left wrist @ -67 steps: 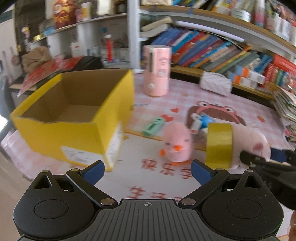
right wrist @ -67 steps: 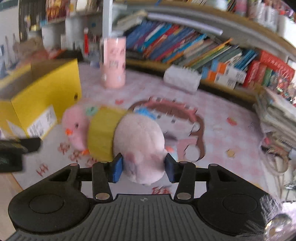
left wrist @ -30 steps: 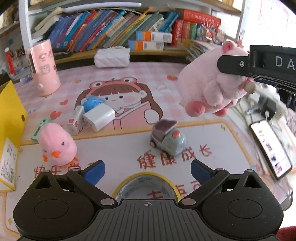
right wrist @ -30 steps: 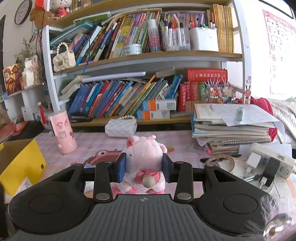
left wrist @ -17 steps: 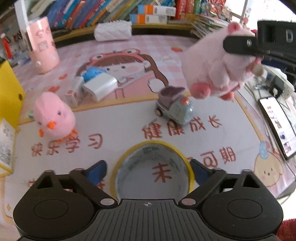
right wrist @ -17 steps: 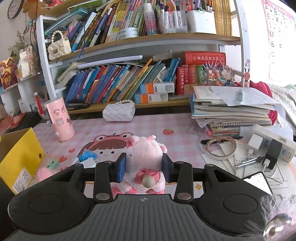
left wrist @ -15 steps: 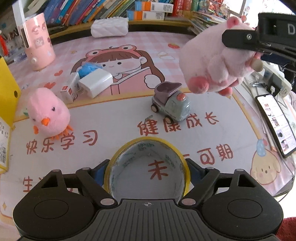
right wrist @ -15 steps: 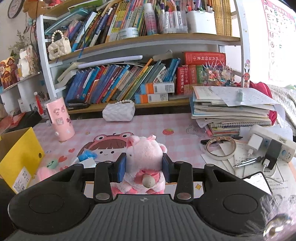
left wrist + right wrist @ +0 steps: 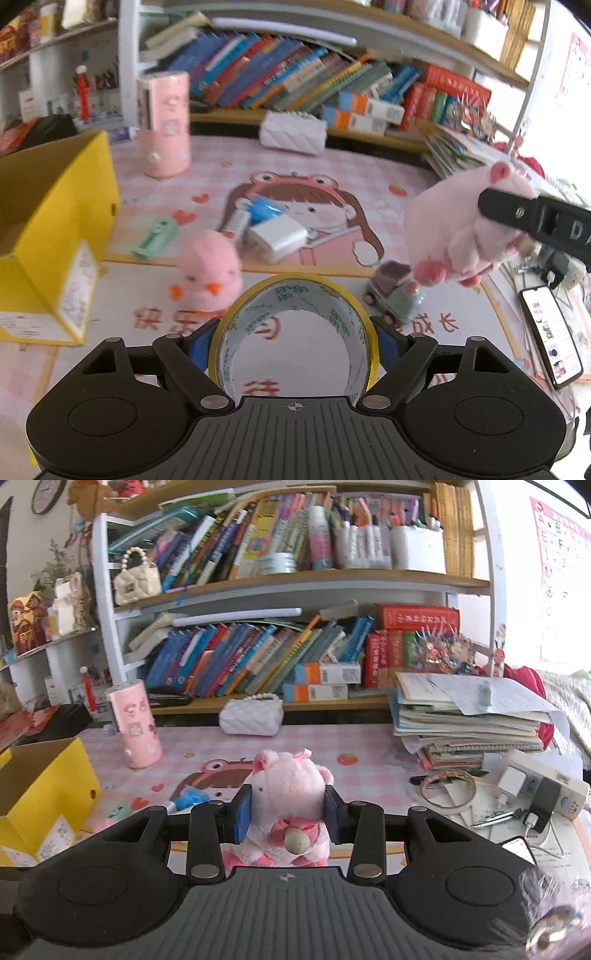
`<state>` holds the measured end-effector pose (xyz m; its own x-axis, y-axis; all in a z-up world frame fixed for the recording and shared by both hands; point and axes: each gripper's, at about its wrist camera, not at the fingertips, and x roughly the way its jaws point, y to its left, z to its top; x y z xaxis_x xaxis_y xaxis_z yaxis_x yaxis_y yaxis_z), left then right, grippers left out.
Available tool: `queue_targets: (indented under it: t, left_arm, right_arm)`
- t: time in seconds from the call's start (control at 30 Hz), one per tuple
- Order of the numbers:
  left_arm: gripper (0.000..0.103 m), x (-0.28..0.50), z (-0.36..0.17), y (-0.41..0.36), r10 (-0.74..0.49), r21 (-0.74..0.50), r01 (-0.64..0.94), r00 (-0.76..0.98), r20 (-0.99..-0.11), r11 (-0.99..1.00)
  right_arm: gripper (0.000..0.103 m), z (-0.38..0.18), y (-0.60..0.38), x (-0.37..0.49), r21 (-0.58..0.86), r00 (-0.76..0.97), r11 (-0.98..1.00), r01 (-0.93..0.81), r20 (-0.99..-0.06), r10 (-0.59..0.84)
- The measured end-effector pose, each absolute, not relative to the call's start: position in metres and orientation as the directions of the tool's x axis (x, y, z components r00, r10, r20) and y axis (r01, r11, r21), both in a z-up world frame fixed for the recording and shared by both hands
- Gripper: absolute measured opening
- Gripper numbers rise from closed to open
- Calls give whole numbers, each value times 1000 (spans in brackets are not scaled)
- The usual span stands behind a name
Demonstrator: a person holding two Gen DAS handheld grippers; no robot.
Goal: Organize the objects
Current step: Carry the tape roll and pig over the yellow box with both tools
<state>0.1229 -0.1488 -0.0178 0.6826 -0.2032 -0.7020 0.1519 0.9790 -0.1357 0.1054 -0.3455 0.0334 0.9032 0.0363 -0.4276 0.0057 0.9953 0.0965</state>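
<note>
Above the mat [image 9: 332, 177], one tape roll [image 9: 295, 295] in left jaws, one plush pig [image 9: 288, 786] in right.

Box [image 9: 55, 236] at bench [image 9: 303, 162] left edge. Cup [image 9: 163, 123] behind box, toward rear edge. Quilted purse [image 9: 293, 132] at rear edge, below bookshelf [image 9: 288, 579]. Chick toy [image 9: 207, 269] mid-bench, right of box; charger [image 9: 277, 236] behind chick; toy car [image 9: 397, 295] right of chick. Phone [image 9: 552, 328] at right edge. Paper stack [image 9: 469, 716] at rear right corner.
</note>
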Motion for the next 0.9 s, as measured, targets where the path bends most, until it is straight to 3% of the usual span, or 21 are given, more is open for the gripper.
queue_targets:
  t: [0.5,0.9]
  left_arm:
    - [84,65,4,-35,-142,-145,63,759,-635,987]
    - [84,-4,0,63,-74,-146,-33,740,-669,989]
  right_arm:
    - [37,37,-240,59,110,853,992,-59,-511,107]
    - [37,25,-131,-2,111,766,979,-170,-610,202]
